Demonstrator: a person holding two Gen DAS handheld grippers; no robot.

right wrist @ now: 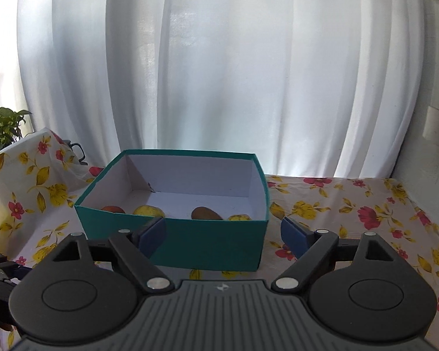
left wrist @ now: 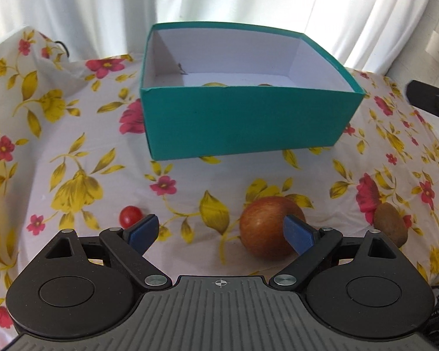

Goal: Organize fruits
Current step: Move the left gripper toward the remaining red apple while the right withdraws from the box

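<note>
While the left gripper (left wrist: 221, 231) hangs wide open low over the floral-clothed counter (left wrist: 73, 152), a red apple (left wrist: 270, 226) lies by its right finger, a cherry tomato (left wrist: 130, 216) and brown kiwi (left wrist: 390, 223) flanking. Fruits sit in the teal box (right wrist: 190, 242), before the right gripper (right wrist: 224, 234), also open and empty.

The left gripper (left wrist: 221, 231) hangs low with its jaws spread wide, holding nothing. The right gripper (right wrist: 223, 234) is held level, equally wide open.
</note>
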